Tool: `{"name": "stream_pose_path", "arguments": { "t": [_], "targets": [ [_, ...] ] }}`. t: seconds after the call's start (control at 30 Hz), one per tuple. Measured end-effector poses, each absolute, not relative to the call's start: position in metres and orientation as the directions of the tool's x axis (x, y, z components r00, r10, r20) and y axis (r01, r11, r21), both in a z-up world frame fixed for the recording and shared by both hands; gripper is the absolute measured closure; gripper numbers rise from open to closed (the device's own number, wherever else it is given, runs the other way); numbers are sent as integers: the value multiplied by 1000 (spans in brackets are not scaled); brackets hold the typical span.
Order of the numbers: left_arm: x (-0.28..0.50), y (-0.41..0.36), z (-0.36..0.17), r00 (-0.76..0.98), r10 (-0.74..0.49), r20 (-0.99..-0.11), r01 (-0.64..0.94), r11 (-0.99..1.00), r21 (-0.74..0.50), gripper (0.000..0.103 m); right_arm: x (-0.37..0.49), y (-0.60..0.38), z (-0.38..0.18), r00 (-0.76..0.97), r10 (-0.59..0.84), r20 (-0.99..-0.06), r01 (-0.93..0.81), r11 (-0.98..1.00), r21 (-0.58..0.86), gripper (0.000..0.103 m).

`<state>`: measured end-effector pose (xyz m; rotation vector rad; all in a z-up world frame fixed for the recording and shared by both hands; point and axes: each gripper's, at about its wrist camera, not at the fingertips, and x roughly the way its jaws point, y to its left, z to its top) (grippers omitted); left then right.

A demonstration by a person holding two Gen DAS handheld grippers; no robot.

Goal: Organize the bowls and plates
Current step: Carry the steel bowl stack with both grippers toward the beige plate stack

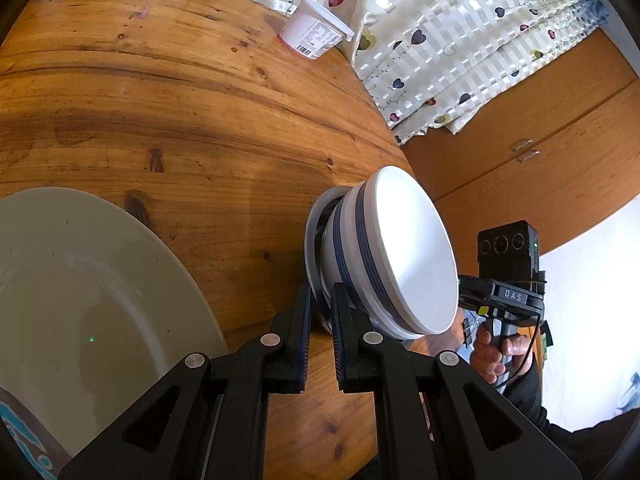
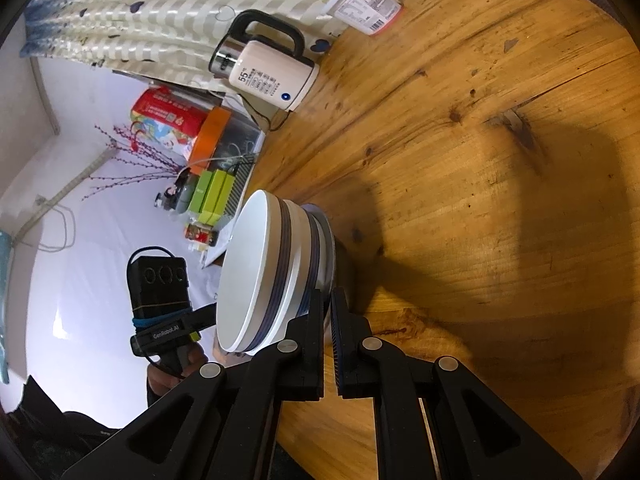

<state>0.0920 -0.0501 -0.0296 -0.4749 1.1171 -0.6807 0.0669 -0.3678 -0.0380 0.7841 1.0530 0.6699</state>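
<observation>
While both grippers grip it from opposite sides, the bowl stack (image 1: 384, 256) stands tilted at the worktop's (image 1: 160, 120) edge. Left gripper (image 1: 321, 300): fingers closed on the stack's steel rim. Right gripper (image 2: 327, 304): fingers closed on the same rim. Plate (image 1: 100, 300) lies at 9 o'clock of the stack. Tub (image 1: 316, 28) at 12 o'clock, kettle (image 2: 268, 72) near it.

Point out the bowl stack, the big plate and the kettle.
bowl stack (image 1: 416, 252), left wrist view, top bowl's white inside.
big plate (image 1: 92, 300), left wrist view, its shallow well.
kettle (image 2: 272, 80), right wrist view, cream body.
</observation>
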Motion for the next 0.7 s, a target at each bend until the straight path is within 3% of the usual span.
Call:
{"name": "stream_pose_path", "arguments": {
  "t": [0.7],
  "targets": [
    [86, -42, -17, 303, -701, -646, 253, 713, -654, 95, 69, -363, -24, 363, 793, -490, -141, 566, 812, 97]
  ]
}}
